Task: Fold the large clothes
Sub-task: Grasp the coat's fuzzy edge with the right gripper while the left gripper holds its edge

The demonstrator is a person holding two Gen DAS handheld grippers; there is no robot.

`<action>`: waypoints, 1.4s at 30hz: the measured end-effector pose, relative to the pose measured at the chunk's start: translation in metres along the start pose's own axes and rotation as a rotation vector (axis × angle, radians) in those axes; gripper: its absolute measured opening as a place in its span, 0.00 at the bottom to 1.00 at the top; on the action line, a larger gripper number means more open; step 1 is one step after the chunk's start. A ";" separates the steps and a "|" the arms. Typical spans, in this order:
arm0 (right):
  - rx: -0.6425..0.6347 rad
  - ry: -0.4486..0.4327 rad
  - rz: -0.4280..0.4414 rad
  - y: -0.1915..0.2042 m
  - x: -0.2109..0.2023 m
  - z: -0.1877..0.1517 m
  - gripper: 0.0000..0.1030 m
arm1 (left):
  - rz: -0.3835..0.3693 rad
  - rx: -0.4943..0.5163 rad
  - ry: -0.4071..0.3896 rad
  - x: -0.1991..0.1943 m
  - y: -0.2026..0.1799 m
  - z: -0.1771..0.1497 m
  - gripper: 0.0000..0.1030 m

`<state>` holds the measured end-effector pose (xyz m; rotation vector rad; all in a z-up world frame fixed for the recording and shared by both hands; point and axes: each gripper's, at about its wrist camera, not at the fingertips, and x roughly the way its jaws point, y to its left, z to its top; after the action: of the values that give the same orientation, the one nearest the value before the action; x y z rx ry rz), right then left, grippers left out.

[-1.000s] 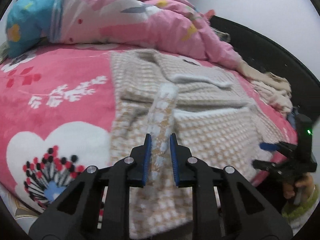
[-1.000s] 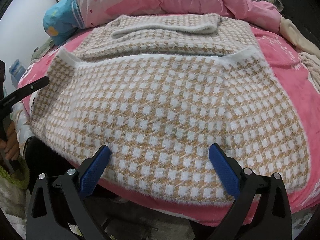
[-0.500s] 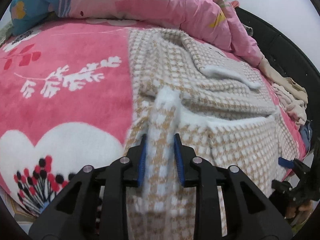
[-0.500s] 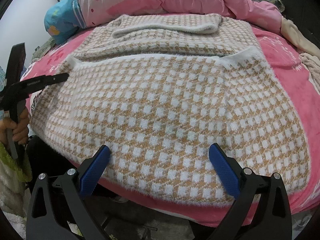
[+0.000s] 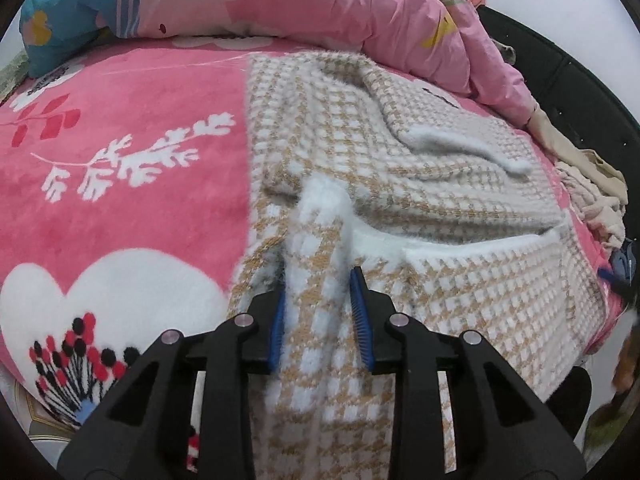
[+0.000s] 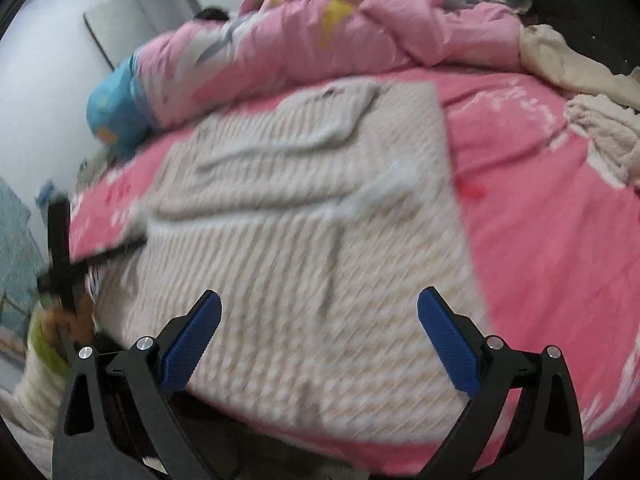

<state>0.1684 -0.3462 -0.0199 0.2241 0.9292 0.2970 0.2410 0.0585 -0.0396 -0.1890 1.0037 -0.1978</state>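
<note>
A tan-and-white checked knit sweater (image 5: 460,184) lies spread on the pink bed blanket (image 5: 120,160), its upper part folded over. My left gripper (image 5: 320,312) sits at the sweater's near left corner. A raised fold of the knit fills the gap between its blue pads, which stand a little wider than before and still touch it on both sides. In the blurred right wrist view the sweater (image 6: 320,240) shows from the other side. There my right gripper (image 6: 320,332) hangs wide open above its near edge with nothing between the fingers. The left gripper (image 6: 64,256) shows at that view's left.
A bunched pink quilt (image 5: 360,12) and a blue pillow (image 5: 60,20) lie along the far side of the bed. A pile of beige clothes (image 5: 592,184) sits at the right, against the black bed frame (image 5: 580,92). A hand (image 6: 76,320) holds the left gripper.
My left gripper came down toward the bed with the fold, and its pads widened slightly. My right gripper swung up and to the right, so its view is blurred and turned.
</note>
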 end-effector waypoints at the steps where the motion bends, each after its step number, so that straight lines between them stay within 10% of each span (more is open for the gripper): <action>1: 0.000 -0.005 0.003 -0.006 0.002 0.007 0.89 | 0.001 -0.003 -0.002 0.000 0.001 -0.001 0.27; 18: -0.038 0.109 0.020 -0.028 0.033 0.013 0.38 | 0.015 -0.016 -0.012 0.005 0.001 -0.002 0.25; 29: -0.047 0.117 -0.088 -0.037 0.064 0.034 0.38 | 0.041 -0.019 -0.018 0.007 -0.001 0.001 0.25; 32: -0.075 0.114 -0.147 -0.026 0.054 0.022 0.13 | 0.050 -0.018 -0.024 0.007 -0.003 0.000 0.25; 42: -0.128 -0.123 -0.227 0.022 -0.035 0.005 0.07 | 0.055 0.086 -0.165 -0.062 -0.031 -0.015 0.08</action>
<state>0.1497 -0.3378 0.0163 0.0183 0.8027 0.1305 0.1935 0.0431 0.0110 -0.0980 0.8333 -0.1721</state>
